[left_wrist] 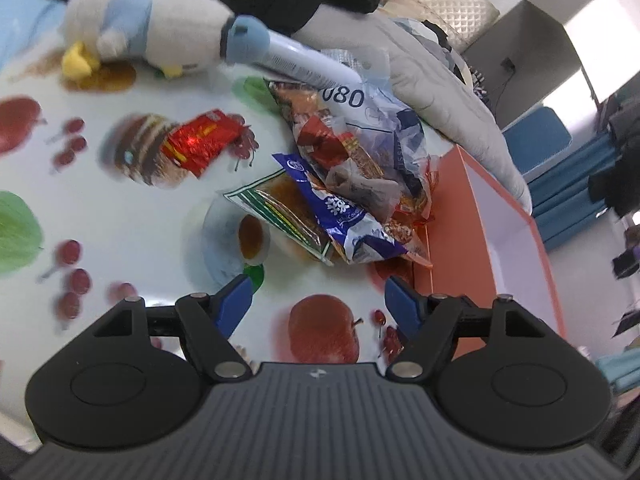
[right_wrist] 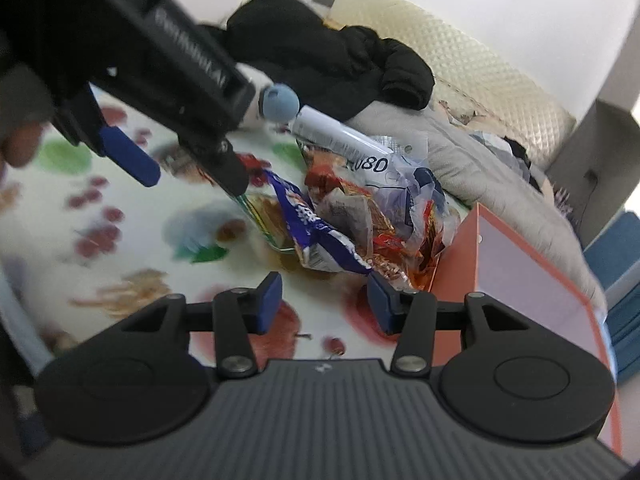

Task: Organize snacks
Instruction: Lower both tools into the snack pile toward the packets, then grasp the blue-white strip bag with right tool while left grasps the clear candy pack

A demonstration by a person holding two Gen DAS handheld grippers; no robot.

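Our left gripper point(left_wrist: 316, 304) and right gripper point(right_wrist: 324, 304) hang part-open, holding nothing. At twelve o'clock lies the snack pile point(left_wrist: 352, 184), touching the orange box point(left_wrist: 492, 248); a pack point(left_wrist: 352, 98) reads "080", the tube's point(left_wrist: 308, 62) print unreadable.

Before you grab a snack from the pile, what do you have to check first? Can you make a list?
1. Left gripper empty, fingers apart: ok.
2. Right gripper empty, fingers apart: ok.
3. Orange box open, with room inside: ok.
4. Snack pile in front of both grippers: ok.
5. One snack easy to take alone: not ok in the pile, the bags overlap; the red packet lies apart.
6. White tube off the pile: not ok, it rests on the bags.
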